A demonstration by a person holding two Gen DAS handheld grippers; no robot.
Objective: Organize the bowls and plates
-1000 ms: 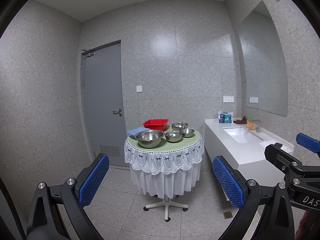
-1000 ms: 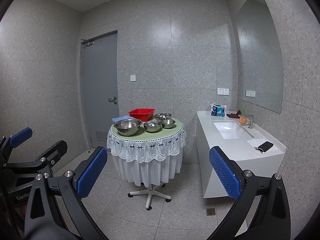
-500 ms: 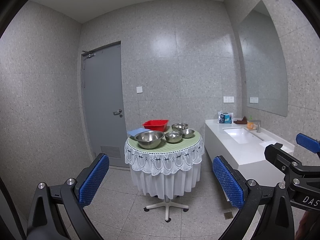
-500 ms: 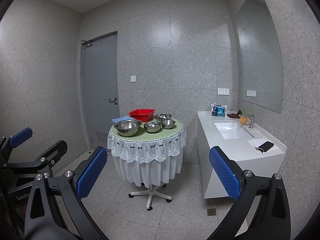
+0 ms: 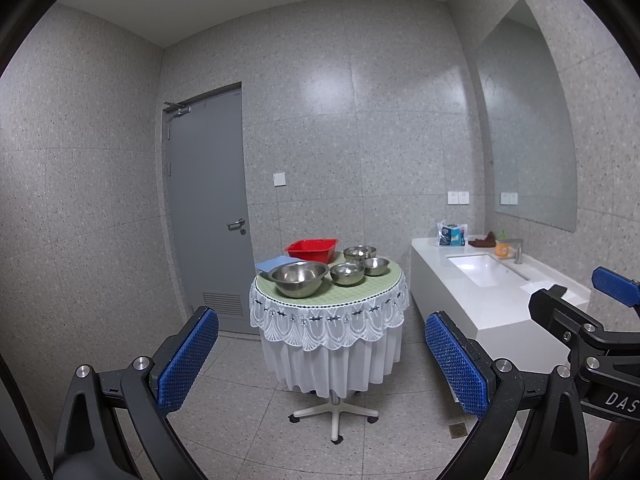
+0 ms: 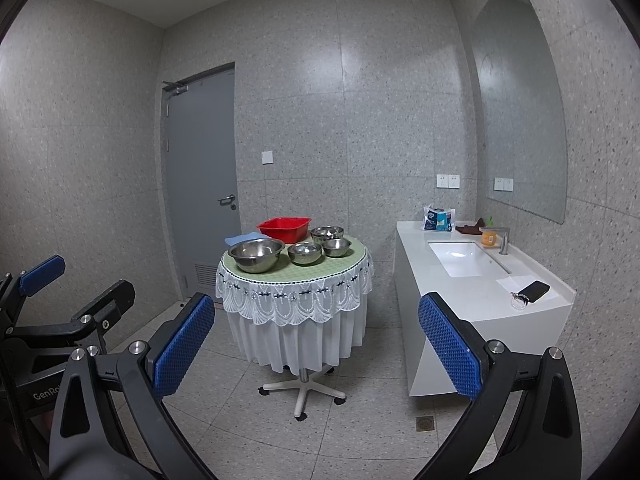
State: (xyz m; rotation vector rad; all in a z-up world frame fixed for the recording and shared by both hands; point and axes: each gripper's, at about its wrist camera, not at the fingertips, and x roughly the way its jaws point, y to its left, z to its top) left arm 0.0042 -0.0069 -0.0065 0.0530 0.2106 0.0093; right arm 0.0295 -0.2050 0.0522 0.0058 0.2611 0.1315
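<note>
Nothing has shifted: both the left gripper (image 5: 320, 354) and right gripper (image 6: 316, 340) hang spread wide, well short of the steel bowls (image 5: 299, 278).

A washroom: speckled grey tile covers the walls and floor, a white vanity counter (image 6: 472, 296) with a sunken basin (image 6: 466, 262) and tap (image 6: 505, 240) stands under a wall mirror (image 6: 520, 120), beside a grey door (image 6: 202, 184) and floor drain (image 6: 425, 423).

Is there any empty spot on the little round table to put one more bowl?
Yes. The green front edge of the table, in front of the big bowl and two small bowls, is bare. The back is crowded: red basin, blue cloth, another bowl. The white counter left of the sink is also free.
</note>
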